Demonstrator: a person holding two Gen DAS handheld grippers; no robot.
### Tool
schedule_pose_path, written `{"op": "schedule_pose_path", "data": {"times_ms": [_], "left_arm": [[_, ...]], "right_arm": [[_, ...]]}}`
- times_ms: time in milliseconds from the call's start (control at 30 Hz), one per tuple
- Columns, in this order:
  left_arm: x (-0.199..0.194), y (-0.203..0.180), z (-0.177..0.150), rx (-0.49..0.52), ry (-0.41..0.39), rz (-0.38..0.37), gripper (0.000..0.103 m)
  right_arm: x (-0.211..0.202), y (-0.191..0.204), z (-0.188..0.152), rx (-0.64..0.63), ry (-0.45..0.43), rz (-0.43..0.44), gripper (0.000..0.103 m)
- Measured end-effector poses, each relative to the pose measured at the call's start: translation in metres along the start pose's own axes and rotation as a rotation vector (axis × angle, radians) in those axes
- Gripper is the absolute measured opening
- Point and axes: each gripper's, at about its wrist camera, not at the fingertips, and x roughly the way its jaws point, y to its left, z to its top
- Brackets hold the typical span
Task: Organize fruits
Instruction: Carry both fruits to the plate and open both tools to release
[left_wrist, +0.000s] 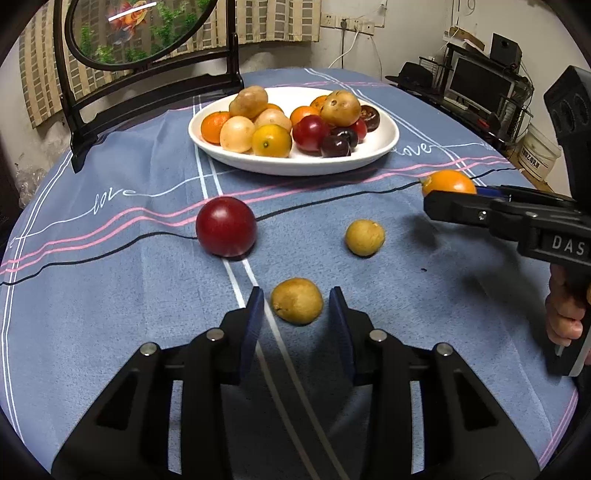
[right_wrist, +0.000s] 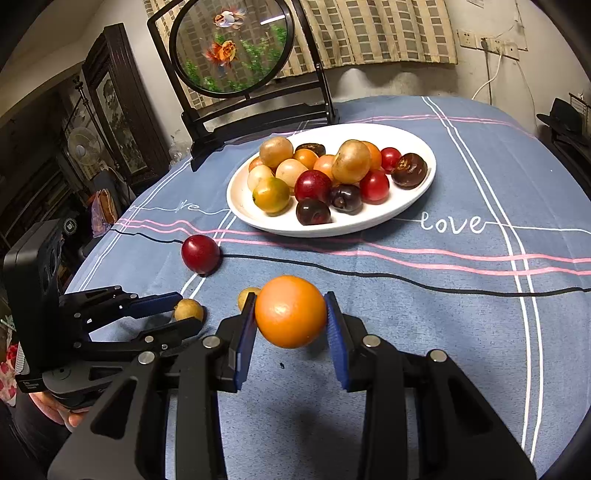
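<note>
A white plate (left_wrist: 295, 168) (right_wrist: 332, 229) piled with several fruits stands at the back of the blue cloth. My left gripper (left_wrist: 296, 306) (right_wrist: 186, 309) is low over the cloth. A small yellow-brown fruit (left_wrist: 297, 301) (right_wrist: 192, 312) lies between its fingertips, with a narrow gap on each side. My right gripper (right_wrist: 290, 308) (left_wrist: 439, 195) is shut on an orange (right_wrist: 290, 312) (left_wrist: 448, 182) held just above the cloth. Loose on the cloth are a red plum (left_wrist: 226, 226) (right_wrist: 200, 254) and a second small yellow fruit (left_wrist: 365, 237) (right_wrist: 245, 293), half hidden behind a finger in the right wrist view.
A round goldfish screen on a dark stand (left_wrist: 147, 85) (right_wrist: 231, 48) stands behind the plate at the table's back left. A hand (left_wrist: 565, 314) grips the right tool's handle. Beyond the table's right edge are a monitor (left_wrist: 480, 85) and shelves.
</note>
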Motion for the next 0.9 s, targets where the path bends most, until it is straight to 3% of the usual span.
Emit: {"op": "schedule_pose_path", "data": {"times_ms": [333, 433, 567, 667, 767, 900], "left_arm": [[0.003, -0.014, -0.004, 0.079, -0.017, 0.074, 0.03], [0.002, -0.015, -0.003, 0.078, -0.022, 0.064, 0.03], [-0.009, -0.014, 0.001, 0.049, -0.07, 0.049, 0.029], [-0.024, -0.008, 0.016, -0.04, -0.146, -0.004, 0.029], [-0.037, -0.001, 0.033, -0.114, -0.239, 0.009, 0.029], [-0.045, 0.003, 0.059, -0.147, -0.303, 0.026, 0.029]], "right_arm": [[0.0, 0.0, -0.001, -0.002, -0.003, -0.009, 0.036], [-0.001, -0.001, 0.0, -0.005, -0.019, -0.025, 0.036], [-0.011, 0.002, 0.008, -0.033, -0.13, -0.057, 0.036], [-0.014, 0.002, 0.02, -0.047, -0.257, -0.087, 0.036], [-0.012, -0.004, 0.033, -0.04, -0.362, -0.133, 0.036], [-0.005, -0.018, 0.052, 0.011, -0.429, -0.149, 0.036]]}}
